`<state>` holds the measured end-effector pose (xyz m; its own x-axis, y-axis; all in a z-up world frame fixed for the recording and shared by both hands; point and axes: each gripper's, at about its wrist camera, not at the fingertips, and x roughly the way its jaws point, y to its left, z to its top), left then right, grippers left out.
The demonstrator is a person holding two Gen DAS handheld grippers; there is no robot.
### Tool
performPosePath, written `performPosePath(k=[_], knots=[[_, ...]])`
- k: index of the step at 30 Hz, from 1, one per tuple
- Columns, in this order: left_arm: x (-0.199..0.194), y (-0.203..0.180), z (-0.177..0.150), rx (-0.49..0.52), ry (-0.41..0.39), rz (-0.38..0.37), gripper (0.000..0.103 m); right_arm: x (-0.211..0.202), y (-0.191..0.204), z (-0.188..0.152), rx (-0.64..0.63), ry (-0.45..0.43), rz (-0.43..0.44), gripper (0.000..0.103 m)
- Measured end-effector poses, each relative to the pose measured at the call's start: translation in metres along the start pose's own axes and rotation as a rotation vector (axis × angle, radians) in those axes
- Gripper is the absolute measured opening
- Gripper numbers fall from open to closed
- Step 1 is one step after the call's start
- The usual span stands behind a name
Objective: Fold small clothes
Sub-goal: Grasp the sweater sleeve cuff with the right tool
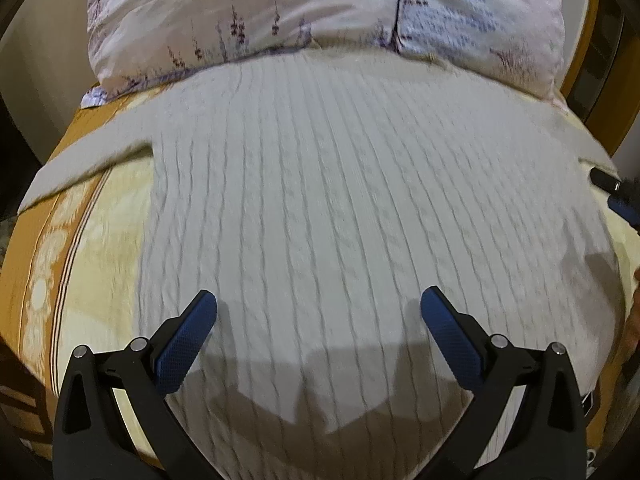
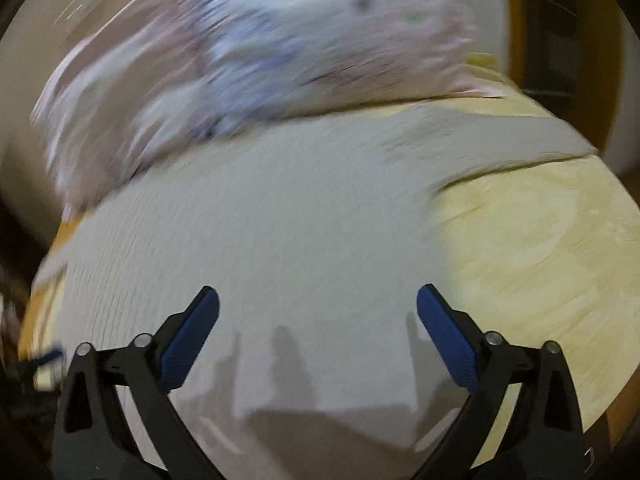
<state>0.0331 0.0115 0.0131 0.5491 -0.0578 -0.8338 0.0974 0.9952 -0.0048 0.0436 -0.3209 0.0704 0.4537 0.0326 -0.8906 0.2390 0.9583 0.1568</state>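
A cream cable-knit sweater (image 1: 320, 200) lies flat on the bed, body spread out, one sleeve (image 1: 80, 160) stretched to the left. My left gripper (image 1: 319, 304) is open and empty above the sweater's lower body. In the right wrist view, which is blurred, the sweater (image 2: 260, 240) fills the middle and its other sleeve (image 2: 500, 140) reaches to the right. My right gripper (image 2: 318, 302) is open and empty above the sweater. The right gripper also shows at the right edge of the left wrist view (image 1: 618, 196).
A pink and lilac floral pillow (image 1: 300, 12) lies at the head of the bed, just beyond the sweater's top. The bedspread (image 1: 100, 248) is yellow with an orange patterned border. The bed edge is near on the left. A wooden frame (image 2: 516, 20) stands at the right.
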Motion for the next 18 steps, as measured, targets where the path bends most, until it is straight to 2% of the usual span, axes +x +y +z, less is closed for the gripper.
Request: performPosePath(k=[5,10,11,17,18], knots=[[0.007,0.025,0.027,-0.063,-0.030,-0.085,0.102,0.022,-0.092,0.058,0.322,0.028,-0.001,0.071],[0.016,0.039,0.052,-0.088,-0.032,-0.086,0.102,0.055,-0.149,0.076,0.535,0.084,-0.013,0.054],[0.016,0.040,0.056,-0.079,-0.046,-0.083,0.102,0.059,-0.152,0.077,0.561,0.106,-0.008,0.053],[0.024,0.035,0.077,-0.026,-0.085,-0.050,0.102,0.077,-0.154,0.095,0.547,0.082,0.000,0.050],[0.026,0.034,0.080,-0.023,-0.085,-0.056,0.102,0.079,-0.154,0.097,0.551,0.081,-0.002,0.043]])
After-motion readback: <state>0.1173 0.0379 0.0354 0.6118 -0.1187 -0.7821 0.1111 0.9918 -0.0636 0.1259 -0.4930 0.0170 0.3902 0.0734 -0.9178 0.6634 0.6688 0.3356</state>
